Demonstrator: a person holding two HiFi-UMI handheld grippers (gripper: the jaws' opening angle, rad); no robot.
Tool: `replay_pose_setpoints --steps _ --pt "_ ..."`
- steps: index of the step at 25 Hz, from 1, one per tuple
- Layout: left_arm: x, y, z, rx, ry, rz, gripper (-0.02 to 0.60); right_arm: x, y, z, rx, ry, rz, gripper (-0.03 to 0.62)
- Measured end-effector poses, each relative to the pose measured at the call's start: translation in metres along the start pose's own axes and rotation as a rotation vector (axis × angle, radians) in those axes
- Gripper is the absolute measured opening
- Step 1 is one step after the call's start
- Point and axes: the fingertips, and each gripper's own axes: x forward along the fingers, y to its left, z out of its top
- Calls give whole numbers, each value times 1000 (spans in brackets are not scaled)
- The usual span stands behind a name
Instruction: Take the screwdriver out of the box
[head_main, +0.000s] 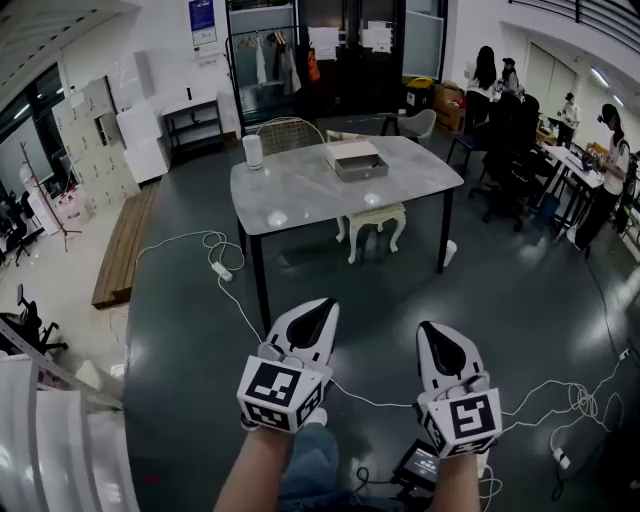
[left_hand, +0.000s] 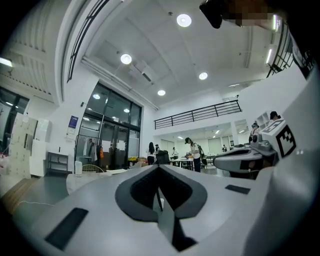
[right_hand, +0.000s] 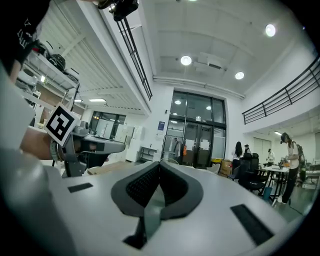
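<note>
Head view — box (head_main: 356, 160) on table (head_main: 300, 195)

This is a big open office or lab hall. A high white ceiling carries round lights (left_hand: 183, 20), and a railing (left_hand: 197, 114) runs along an upper level. Tall glass doors (right_hand: 197, 142) close the far end. People (head_main: 484, 70) work at desks (head_main: 575, 165) on the right. Lockers (head_main: 95, 140) line the left wall, and cables (head_main: 225, 275) trail over the dark floor by a table (head_main: 300, 190).
</note>
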Motion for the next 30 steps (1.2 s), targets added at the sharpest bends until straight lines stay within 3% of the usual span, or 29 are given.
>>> replay_pose_setpoints --steps 9,17,30 --pt "113 91 12 -10 -33 -71 13 136 -48 7 -4 22 -42 25" --pt "192 162 2 -18 0 -130 14 246 -61 6 -8 34 -42 25" --pt "243 200 -12 -45 10 -142 12 303 -80 13 -6 7 -68 25"
